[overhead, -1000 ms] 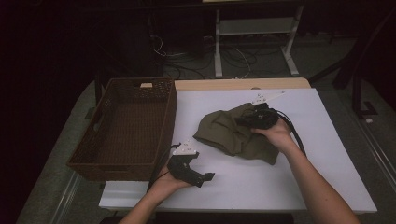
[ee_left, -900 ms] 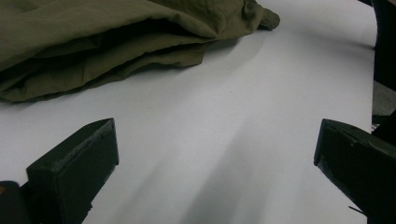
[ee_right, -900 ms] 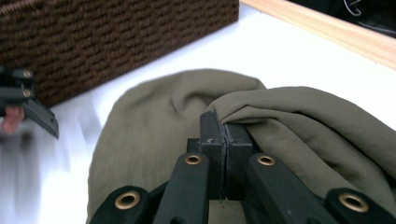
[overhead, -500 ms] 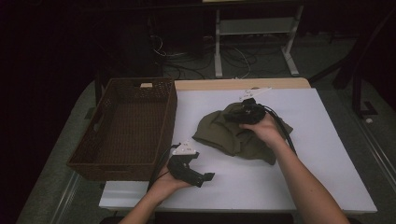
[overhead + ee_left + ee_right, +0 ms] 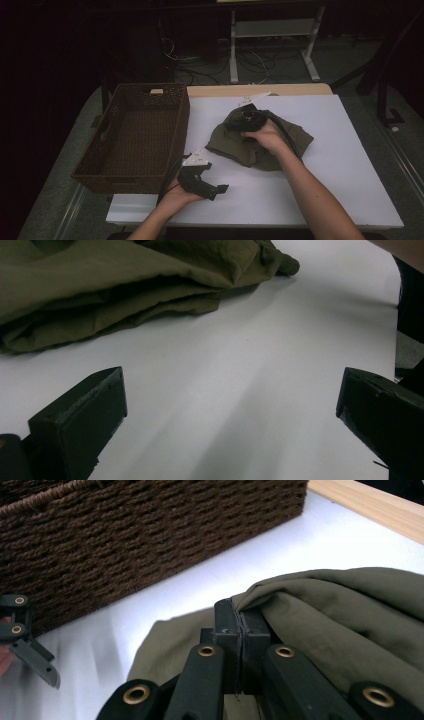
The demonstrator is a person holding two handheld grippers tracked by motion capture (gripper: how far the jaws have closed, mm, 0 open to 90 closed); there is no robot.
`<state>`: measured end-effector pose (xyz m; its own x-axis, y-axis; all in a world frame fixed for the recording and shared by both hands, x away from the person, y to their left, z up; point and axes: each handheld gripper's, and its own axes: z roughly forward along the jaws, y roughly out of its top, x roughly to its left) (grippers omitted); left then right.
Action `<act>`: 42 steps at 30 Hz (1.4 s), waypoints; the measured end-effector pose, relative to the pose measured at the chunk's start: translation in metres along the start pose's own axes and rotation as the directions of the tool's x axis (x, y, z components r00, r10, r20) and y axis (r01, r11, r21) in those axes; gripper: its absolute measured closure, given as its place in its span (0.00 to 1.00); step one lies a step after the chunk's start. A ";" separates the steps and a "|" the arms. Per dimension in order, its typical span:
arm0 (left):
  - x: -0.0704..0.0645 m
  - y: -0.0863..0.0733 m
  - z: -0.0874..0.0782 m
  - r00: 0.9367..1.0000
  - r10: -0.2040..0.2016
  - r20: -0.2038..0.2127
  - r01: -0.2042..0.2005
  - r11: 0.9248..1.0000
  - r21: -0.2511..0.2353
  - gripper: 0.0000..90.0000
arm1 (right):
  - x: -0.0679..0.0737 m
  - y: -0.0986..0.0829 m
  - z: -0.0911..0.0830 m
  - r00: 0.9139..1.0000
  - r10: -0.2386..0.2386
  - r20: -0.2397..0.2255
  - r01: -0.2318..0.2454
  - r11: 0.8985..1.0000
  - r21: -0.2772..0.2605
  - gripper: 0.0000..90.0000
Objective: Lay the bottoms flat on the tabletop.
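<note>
An olive green cloth lies crumpled in the middle of the white table. My right gripper sits on the cloth's far left part, pointing toward the basket. In the right gripper view its jaws are shut on a fold of the cloth, lifting it slightly. My left gripper rests low near the table's front edge, right of the basket's near corner. In the left gripper view it stands open over bare table, with the cloth beyond it.
A brown woven basket stands at the table's left, its wall close to the cloth. A wooden strip runs along the far edge, with a small white tag beside it. Cables and a white stand lie on the floor behind.
My right gripper has moved left toward the basket, dragging the held fold of cloth with it. The left gripper has stayed put.
</note>
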<state>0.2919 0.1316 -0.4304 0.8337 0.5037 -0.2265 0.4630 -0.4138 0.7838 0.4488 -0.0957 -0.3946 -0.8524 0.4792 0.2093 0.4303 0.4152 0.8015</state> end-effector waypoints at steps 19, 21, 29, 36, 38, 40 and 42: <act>0.000 0.000 0.000 1.000 -0.002 0.007 0.002 1.000 0.002 0.00 | 0.011 0.021 0.038 0.999 -0.002 -0.041 0.003 1.000 0.015 0.98; 0.000 0.000 0.000 1.000 -0.003 0.008 0.003 1.000 0.002 0.00 | 0.011 0.021 0.044 0.999 -0.002 -0.039 0.004 1.000 0.028 0.98; -0.001 -0.001 0.001 1.000 0.000 0.014 0.000 1.000 0.006 0.00 | 0.002 0.016 0.064 1.000 0.022 -0.015 -0.021 0.996 0.085 0.97; 0.000 -0.001 0.001 1.000 0.002 0.013 -0.002 1.000 0.008 0.00 | 0.006 0.014 0.048 0.999 0.032 -0.032 -0.029 0.997 0.064 0.66; 0.001 -0.001 0.001 1.000 0.001 0.013 -0.001 1.000 0.007 0.00 | 0.008 0.015 0.040 1.000 0.019 -0.011 -0.019 0.999 0.049 0.64; 0.001 0.000 0.001 1.000 -0.002 0.012 0.002 1.000 0.005 0.00 | 0.009 0.015 0.032 1.000 0.020 -0.003 -0.020 0.999 0.046 0.61; 0.001 0.000 0.001 1.000 -0.004 0.011 0.004 1.000 0.004 0.00 | 0.008 0.016 0.024 1.000 0.017 0.010 -0.017 0.999 0.042 0.59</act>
<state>0.2929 0.1312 -0.4314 0.8352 0.4968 -0.2360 0.4675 -0.4150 0.7805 0.4559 -0.0673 -0.3936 -0.8418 0.4942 0.2170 0.4570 0.4387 0.7737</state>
